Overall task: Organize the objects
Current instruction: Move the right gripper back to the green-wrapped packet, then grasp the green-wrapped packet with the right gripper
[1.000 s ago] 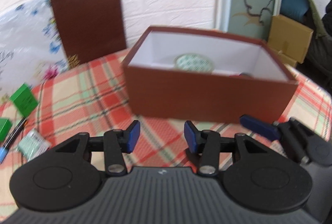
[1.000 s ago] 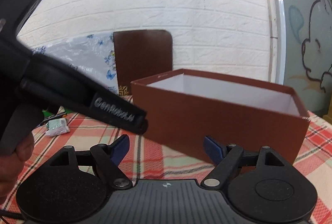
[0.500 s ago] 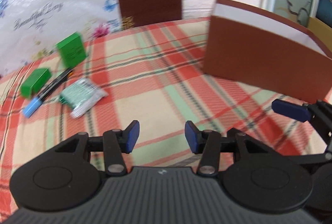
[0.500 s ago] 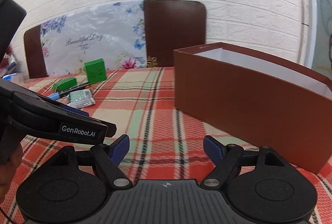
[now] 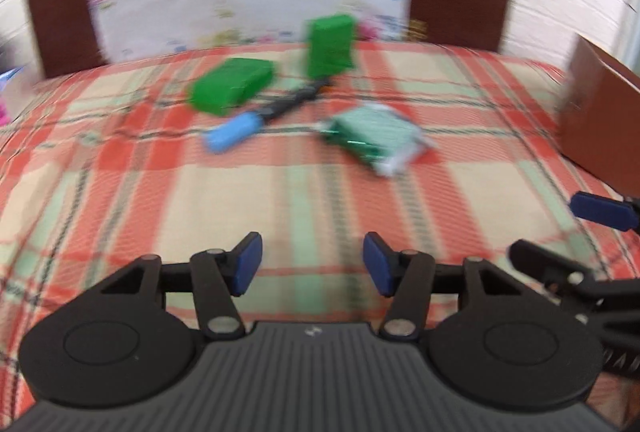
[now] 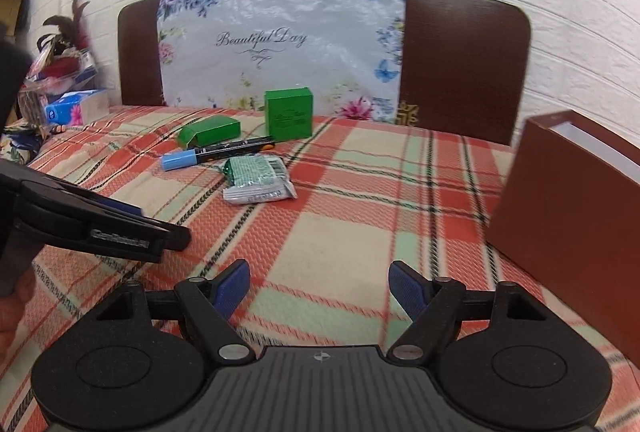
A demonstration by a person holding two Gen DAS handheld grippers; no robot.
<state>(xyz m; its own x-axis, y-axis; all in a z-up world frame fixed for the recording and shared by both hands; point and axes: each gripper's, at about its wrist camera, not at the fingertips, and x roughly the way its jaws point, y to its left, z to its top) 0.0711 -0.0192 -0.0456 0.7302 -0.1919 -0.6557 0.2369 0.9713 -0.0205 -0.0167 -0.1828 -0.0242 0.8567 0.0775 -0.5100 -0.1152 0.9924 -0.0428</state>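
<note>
Two green boxes (image 6: 289,114) — one marker (image 6: 216,153), one packet (image 6: 258,178)

The left wrist view is smeared by motion blur, so the print on the green boxes (image 5: 232,85) and the foil packet (image 5: 374,136) cannot be read. The brown box (image 6: 576,200) is cut off by the right edge, its inside hidden.

Each camera sits behind its own tongs, low over the plaid tabletop (image 6: 340,208), facing the white brick wall. Both views share the green boxes (image 5: 330,46), the marker (image 6: 218,154) and the foil packet (image 5: 374,138) at upper centre; the left view is nearer and blurred.
</note>
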